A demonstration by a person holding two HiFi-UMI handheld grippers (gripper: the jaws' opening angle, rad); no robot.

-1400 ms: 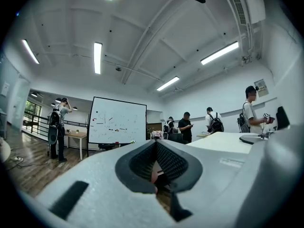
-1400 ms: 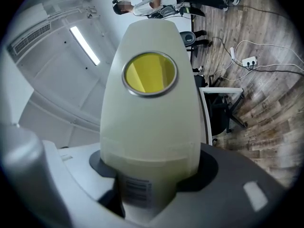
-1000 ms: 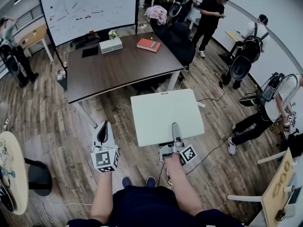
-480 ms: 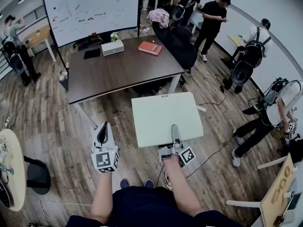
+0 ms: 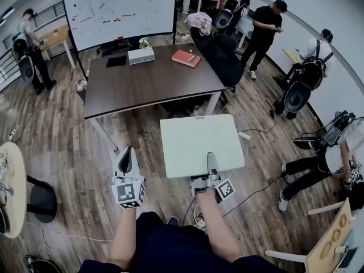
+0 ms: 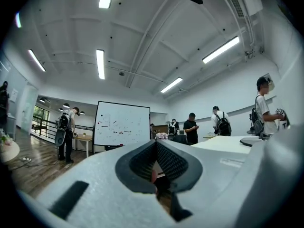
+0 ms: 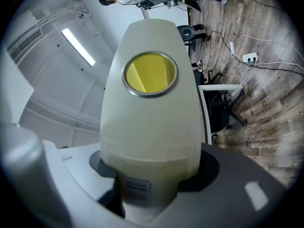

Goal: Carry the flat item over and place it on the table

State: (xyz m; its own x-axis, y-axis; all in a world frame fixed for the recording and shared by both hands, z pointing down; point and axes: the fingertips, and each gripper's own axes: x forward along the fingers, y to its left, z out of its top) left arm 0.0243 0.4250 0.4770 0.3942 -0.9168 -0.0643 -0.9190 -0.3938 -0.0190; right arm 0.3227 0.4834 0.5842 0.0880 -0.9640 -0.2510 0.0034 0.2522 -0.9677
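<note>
The flat item is a white rectangular panel (image 5: 202, 144), held level above the wood floor. My right gripper (image 5: 211, 159) is shut on the middle of its near edge. In the right gripper view the panel (image 7: 152, 127) rises out of the jaws of the right gripper (image 7: 152, 179), with a barcode label low down and a round yellow spot near its far end. My left gripper (image 5: 126, 154) hangs to the left of the panel, apart from it, shut and holding nothing. In its own view the left gripper (image 6: 156, 175) points level across the room. The dark brown table (image 5: 153, 87) stands just ahead.
On the table's far end lie a red book (image 5: 185, 58), a white box (image 5: 141, 54) and a black flat object (image 5: 116, 61). A whiteboard (image 5: 119, 10) stands behind it, a black chair (image 5: 224, 58) at its right. Several people stand around the room. A round table (image 5: 12, 181) is at left.
Both grippers and the panel have shifted a little towards the dark table. The right gripper's hold on the panel looks the same, and the left stays empty.
</note>
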